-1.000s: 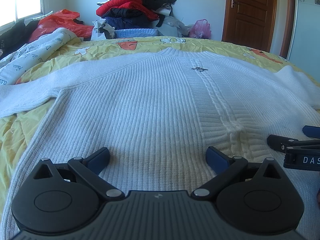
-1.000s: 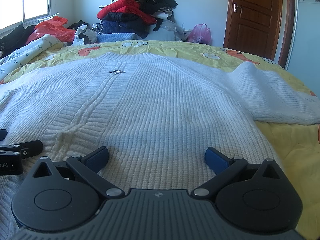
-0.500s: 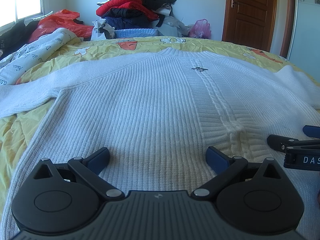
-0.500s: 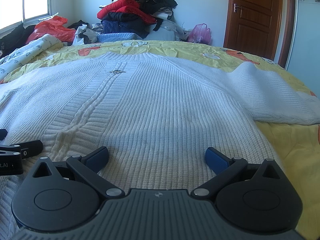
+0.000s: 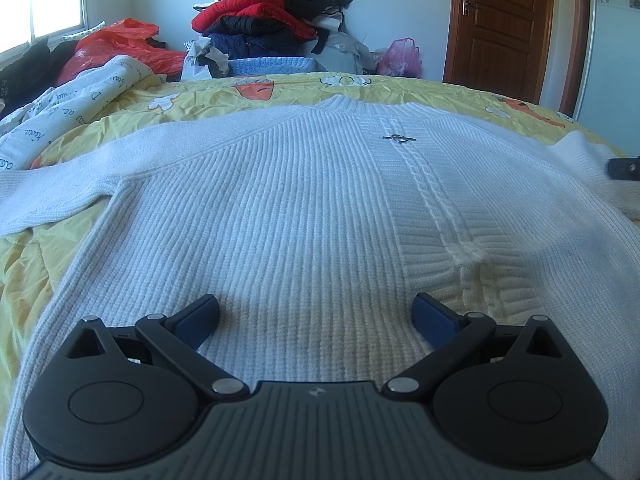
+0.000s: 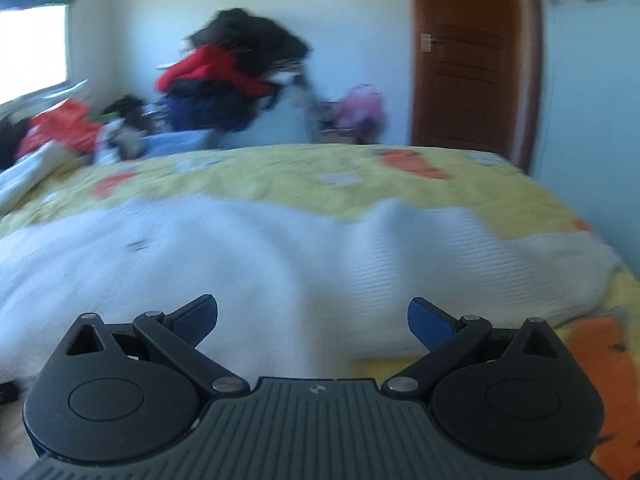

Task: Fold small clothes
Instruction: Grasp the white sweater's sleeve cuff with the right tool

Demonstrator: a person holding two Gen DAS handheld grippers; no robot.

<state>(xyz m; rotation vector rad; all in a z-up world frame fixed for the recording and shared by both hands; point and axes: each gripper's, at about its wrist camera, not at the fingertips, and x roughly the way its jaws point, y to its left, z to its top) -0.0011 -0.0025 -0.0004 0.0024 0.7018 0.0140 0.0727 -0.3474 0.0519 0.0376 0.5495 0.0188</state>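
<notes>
Left gripper [image 5: 316, 314] low over the white knit sweater [image 5: 304, 216], blue-padded fingers [image 5: 198, 314] spread wide apart, nothing between them. Just ribbed knit straight ahead of the fingertips and in the gap. Cable braid [image 5: 444, 216] running away ahead of the right-hand finger, with a small metal clasp [image 5: 398, 138] on it farther ahead. Left sleeve [image 5: 52, 196] stretched out well to the left of the left-hand finger. All of it lying flat on a yellow cartoon-print bedspread [image 5: 280, 88]. Beyond the far edge of the bed, a heap of clothes [image 5: 272, 20] against the wall, red plastic bag [image 5: 120, 46] off to the left, brown door [image 5: 504, 20] off to the right. Dark bit of the other tool poking in at the right edge, partly blurred.

Right gripper [image 6: 312, 318] view pretty smeared with motion blur, so not much detail. Fingers [image 6: 430, 320] also wide apart, gripping nothing. Looks raised above the sweater [image 6: 240, 256] rather than pressed on it, but can't tell for sure. White knit filling the space between and ahead of the fingertips, right sleeve [image 6: 500, 268] bunched up ahead of the right-hand finger. Yellow bedspread [image 6: 304, 176] past that, door [image 6: 472, 64] ahead-right, clothes heap [image 6: 236, 68] ahead-left, all fuzzy.
</notes>
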